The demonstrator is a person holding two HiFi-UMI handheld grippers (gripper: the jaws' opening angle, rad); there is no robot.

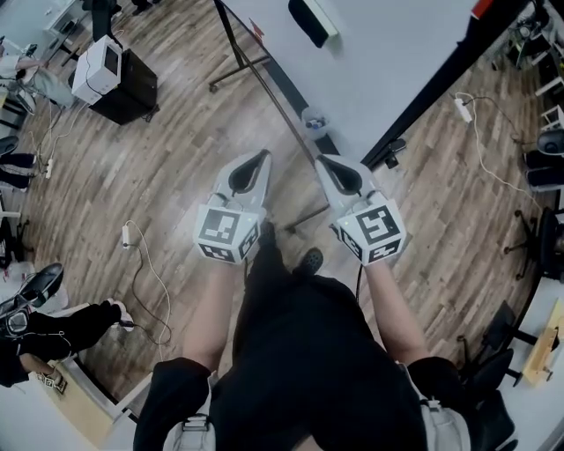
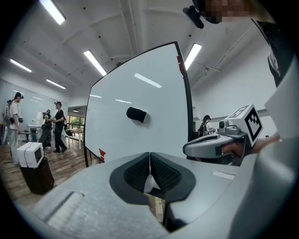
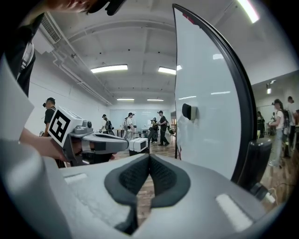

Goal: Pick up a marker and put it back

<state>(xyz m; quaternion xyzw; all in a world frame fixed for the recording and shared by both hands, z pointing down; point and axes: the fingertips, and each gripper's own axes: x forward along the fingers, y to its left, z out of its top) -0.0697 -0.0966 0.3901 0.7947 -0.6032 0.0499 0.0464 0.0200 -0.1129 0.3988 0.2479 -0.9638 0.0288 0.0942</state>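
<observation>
The jaws of the left gripper [image 2: 150, 161] were pressed together with nothing between them, and those of the right gripper [image 3: 149, 161] were likewise closed and empty. Both were held side by side, tips pointed away from the person, above a wooden floor [image 1: 150, 185]. Just beyond the tips a whiteboard [image 1: 388, 62] was stood on a frame, with an eraser [image 1: 310, 22] stuck higher on its face. No marker could be made out for certain. A small clear cup [image 1: 313, 117] was seen at the board's lower edge, and it was judged the likeliest place for one. That cup lay on the far side of the fingers, slightly right of the line between them, so the right gripper was judged the nearer. The marker's long axis could not be told.
</observation>
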